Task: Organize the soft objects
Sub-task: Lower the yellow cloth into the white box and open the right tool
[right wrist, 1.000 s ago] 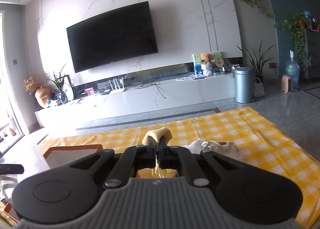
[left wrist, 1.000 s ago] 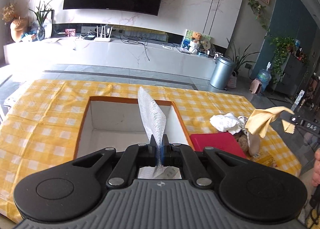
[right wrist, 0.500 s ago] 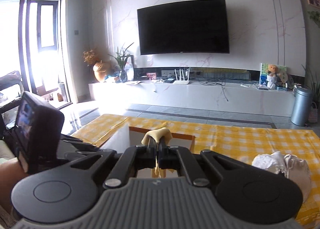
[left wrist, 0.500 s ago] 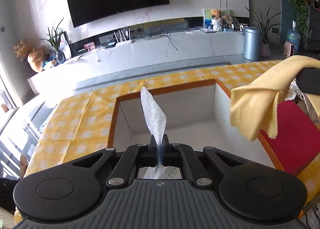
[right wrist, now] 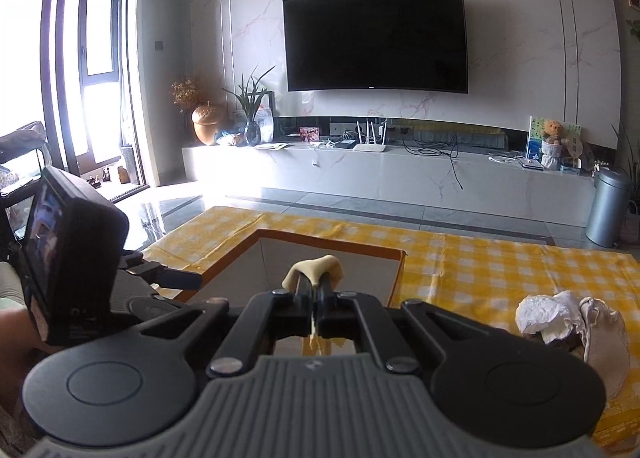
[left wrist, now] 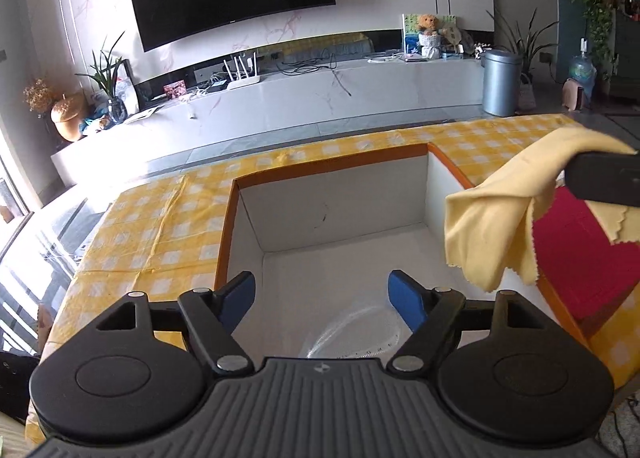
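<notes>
Left fingers: the left gripper (left wrist: 322,296) has its jaws spread wide, with the blue pads (left wrist: 404,298) well apart and nothing between them.
Below the left fingers: a pale mesh piece (left wrist: 352,332) lies on the white floor of the box (left wrist: 332,186), just under the gap between the pads and partly hidden by the gripper body.
Around the left fingers: the box is open-topped, with white inner walls and an orange rim; both fingertips hang over its inside.
Right fingers: the right gripper (right wrist: 314,286) is clenched on the yellow cloth (left wrist: 508,210); a small fold of it bulges over the fingertips and a thin strip hangs down between the closed jaws.
Right of the left fingers: the cloth drapes from the right gripper above the box's right wall, its zigzag edge hanging free.
Beyond the cloth: a red mat (left wrist: 580,262) lies on the table just outside that wall.
Right of the right fingers: a heap of crumpled white soft things (right wrist: 568,322) sits on the yellow checked tablecloth (right wrist: 500,262), apart from the box.
Left of the right fingers: the back of the left gripper shows, held by a hand (right wrist: 12,322) at the frame edge.
Far ahead of both: a dark television (right wrist: 376,38) hangs on the marble wall above a long white cabinet (right wrist: 400,174).
</notes>
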### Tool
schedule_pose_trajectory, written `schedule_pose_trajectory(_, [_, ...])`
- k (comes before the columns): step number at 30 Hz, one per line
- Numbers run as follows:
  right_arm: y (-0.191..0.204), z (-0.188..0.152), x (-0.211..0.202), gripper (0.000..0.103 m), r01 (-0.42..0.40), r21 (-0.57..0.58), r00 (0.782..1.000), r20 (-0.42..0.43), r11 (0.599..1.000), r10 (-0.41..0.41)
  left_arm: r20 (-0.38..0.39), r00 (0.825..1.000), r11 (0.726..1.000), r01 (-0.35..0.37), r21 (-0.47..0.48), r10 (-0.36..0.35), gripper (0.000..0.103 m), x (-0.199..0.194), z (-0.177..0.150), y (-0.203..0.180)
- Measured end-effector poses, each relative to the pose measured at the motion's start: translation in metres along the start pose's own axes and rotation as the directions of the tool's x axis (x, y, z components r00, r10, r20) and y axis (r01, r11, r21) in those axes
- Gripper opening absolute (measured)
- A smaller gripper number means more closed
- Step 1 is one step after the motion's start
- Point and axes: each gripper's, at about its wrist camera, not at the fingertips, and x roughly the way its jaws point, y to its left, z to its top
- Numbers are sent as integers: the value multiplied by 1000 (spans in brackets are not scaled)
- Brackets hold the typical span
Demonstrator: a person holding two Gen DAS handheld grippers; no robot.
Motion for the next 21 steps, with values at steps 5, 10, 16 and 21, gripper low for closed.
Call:
schedule_pose_trajectory(5, [-3,0,2,0,-7,10,1000,-29,1000,8,14,997,992,71,-108,-70,92,-18,7,18])
schedule_pose_trajectory(10, [-3,9,3,0,-34,-27,997,-67,999,32,58,989,978,140,-154,-133,91,-33,13,35])
schedule_pose_trajectory(16, [10,5,20,0,-53,-134,973,-229,990,21,96,990,978,122,-169,-107,91,-37,15,49])
schedule_pose_trajectory(21, [45,-13,44,0,-72,-320,935,-351,945,-48,86,988,964,144,-224,-128,91,-37,14,63])
